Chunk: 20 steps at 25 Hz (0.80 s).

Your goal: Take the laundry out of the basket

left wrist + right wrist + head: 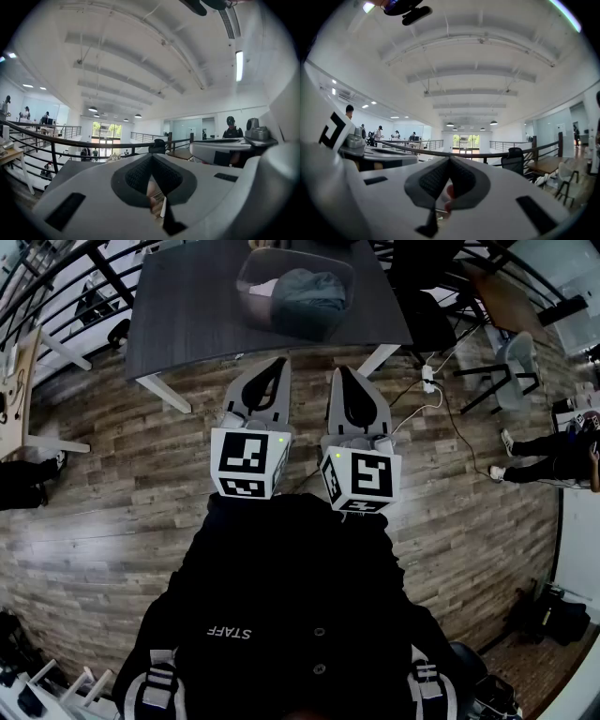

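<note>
Head view: left gripper (278, 362) and right gripper (340, 371) hover short of the tabletop (187, 310), fingers (253, 395) closed on nothing. The laundry (314, 289) lies untouched in the basket (246, 292). Next, I reckon, I reach in and open.

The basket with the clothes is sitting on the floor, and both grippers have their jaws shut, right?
Not quite. The basket with the clothes sits on the table, not on the floor; the head view shows it. The rest is right: the left gripper and right gripper have their jaws shut.
</note>
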### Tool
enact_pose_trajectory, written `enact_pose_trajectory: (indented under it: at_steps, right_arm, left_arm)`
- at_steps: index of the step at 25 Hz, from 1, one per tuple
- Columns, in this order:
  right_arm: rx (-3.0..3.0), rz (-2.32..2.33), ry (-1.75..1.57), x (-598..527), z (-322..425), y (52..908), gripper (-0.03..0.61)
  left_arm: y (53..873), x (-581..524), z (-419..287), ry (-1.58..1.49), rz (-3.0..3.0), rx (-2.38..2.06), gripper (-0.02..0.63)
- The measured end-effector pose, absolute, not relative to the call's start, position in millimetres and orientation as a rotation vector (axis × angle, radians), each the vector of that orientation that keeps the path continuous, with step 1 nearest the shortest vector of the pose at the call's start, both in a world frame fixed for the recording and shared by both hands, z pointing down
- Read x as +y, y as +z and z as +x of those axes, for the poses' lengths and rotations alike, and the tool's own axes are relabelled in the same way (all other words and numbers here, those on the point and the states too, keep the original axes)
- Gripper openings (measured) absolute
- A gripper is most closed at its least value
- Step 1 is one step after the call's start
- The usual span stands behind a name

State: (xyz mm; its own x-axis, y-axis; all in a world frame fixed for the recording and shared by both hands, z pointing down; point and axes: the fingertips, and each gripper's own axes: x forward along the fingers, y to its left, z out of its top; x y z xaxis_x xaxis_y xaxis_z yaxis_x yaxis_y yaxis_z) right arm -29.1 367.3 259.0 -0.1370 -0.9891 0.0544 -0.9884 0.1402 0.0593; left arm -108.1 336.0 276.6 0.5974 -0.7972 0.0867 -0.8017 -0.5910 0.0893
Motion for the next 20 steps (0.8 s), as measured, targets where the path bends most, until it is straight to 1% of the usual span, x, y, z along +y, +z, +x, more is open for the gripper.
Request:
enact_pose_trajectory:
  at_steps: [7,20]
  right_arm:
    - [-2.336,2.033,0.024,368,-38,265,0.014]
    - [-2.288,2.045,0.085,370,-75,294,0.014]
  left_arm:
    - [284,336,-120,0.068,2.700,-1.353,0.000]
    - [320,336,-164,0.126,2.664,-1.334,0.000]
